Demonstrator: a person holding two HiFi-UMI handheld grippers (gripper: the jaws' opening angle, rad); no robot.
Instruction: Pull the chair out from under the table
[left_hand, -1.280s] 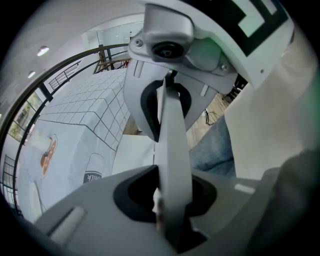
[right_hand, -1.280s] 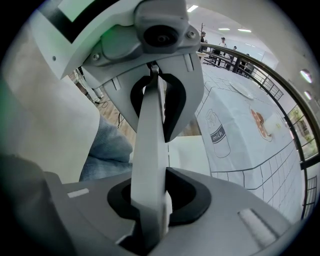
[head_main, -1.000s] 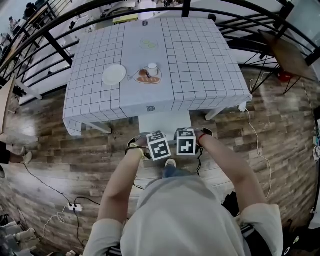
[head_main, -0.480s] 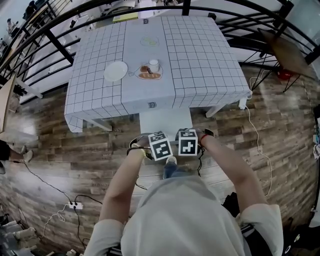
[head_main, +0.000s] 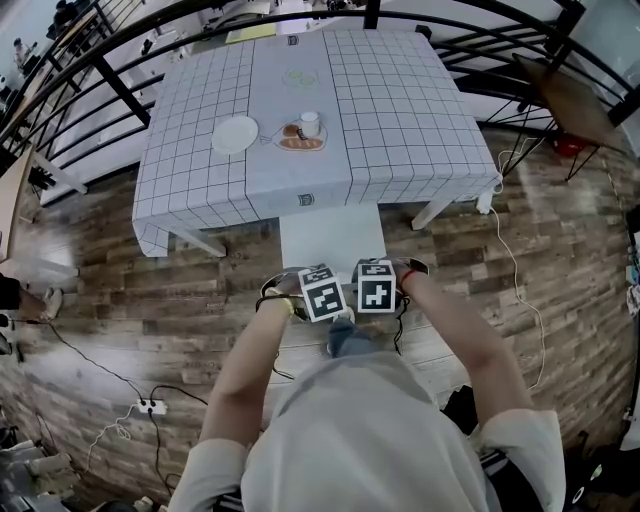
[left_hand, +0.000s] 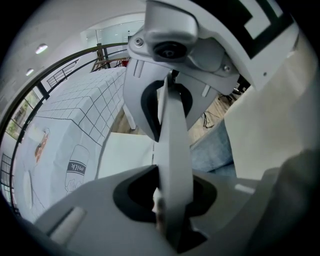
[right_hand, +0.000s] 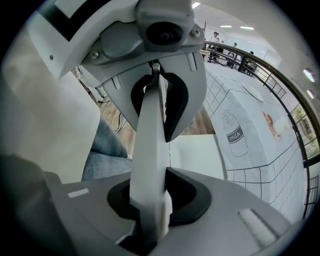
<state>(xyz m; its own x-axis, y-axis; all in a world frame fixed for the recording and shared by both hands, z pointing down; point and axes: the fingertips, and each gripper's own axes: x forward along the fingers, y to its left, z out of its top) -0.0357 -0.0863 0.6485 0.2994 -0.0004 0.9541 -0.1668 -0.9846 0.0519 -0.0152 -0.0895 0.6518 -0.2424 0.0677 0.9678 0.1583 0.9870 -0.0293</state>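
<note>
Both grippers, the left gripper (head_main: 321, 296) and the right gripper (head_main: 374, 288), are clamped on the top edge of the chair back (left_hand: 175, 150). Each gripper view shows the thin white panel pinched between the two jaws, so neither is empty.

Just beyond the grippers, on the table side, lies the white seat of the chair (head_main: 330, 235). Its far end is at or just under the hem of the checked cloth on the table (head_main: 400, 120), so I'd judge the chair largely out but not yet free. A plate (head_main: 235, 134) and a cup (head_main: 310, 124) sit well beyond the grippers, out on the tabletop.

To do this pull well, I'd say both hands should draw evenly and straight toward the body, so the chair doesn't twist. The pull should run level, not upward, since the thin back could slip from the jaws if tipped. The person's leg (head_main: 345, 340) is right behind the grippers, so a step back looks needed to make room.

Both grippers point steeply down, side by side, their marker cubes almost touching. The forearms angle inward from the shoulders to meet over the chair back, elbows bent, wrists about level with each other.
</note>
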